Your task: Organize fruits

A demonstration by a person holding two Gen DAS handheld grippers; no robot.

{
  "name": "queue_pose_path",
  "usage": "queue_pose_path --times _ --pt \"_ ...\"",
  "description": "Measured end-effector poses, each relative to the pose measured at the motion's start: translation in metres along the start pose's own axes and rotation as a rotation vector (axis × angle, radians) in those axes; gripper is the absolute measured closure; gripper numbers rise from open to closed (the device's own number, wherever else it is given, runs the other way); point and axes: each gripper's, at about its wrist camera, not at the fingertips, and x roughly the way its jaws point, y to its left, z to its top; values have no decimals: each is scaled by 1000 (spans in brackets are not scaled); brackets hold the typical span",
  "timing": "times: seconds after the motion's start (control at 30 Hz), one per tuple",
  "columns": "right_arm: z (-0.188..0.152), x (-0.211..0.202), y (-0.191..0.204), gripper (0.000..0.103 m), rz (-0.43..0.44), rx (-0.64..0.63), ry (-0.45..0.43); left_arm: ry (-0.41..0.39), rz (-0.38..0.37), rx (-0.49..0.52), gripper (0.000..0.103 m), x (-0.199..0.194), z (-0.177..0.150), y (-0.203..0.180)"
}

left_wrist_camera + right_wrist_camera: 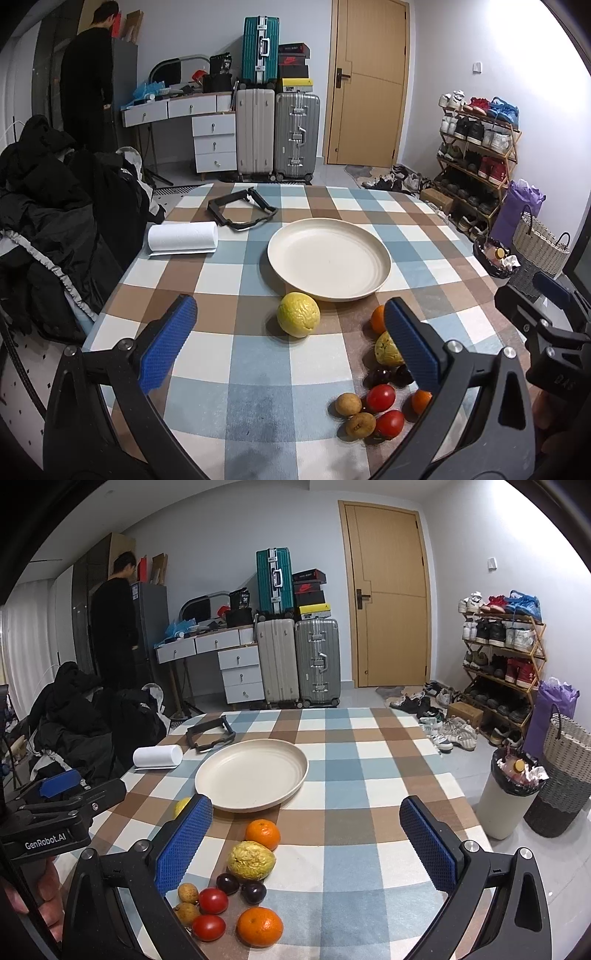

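Nearest the right wrist camera: small fruit cluster on the checked tablecloth [369,775], between the blue pads. Contents: two tomatoes [213,901], two brown longan-like fruits [188,892], two dark plums [253,892], one orange [260,926]. All touching or just beside one another.

Beyond the cluster: wrinkled yellow fruit [251,860], then a second orange [262,834], just short of the plate [291,775]. Plate is cream, round, shallow-rimmed, holds nothing. Judgement: it is the collection target, and no fruit has been transferred yet.

Right gripper [317,849]: jaws spread wide, nothing between the pads, hovering above the cluster. Judgement: opening suits a first pick, likely one of the larger fruits.

Left gripper [291,339]: jaws likewise spread, empty. Large pale-yellow lemon-like fruit [298,314] sits alone roughly between its pads, just beside the plate's near rim, apart from the cluster. Surface looks dimpled and ridged; probably firm, round enough to roll if nudged.

Off to the far left of the plate: paper towel roll [183,238] and a black frame [240,212], clear of the work path.
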Motion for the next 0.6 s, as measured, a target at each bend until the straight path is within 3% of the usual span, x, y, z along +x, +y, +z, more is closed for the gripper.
queue_pose_path --times 0.4,0.6 --pt "3 33 -7 0 48 12 56 100 -46 24 6 68 16 3" --pt "4 49 -12 0 64 16 70 186 -110 15 8 111 18 6"
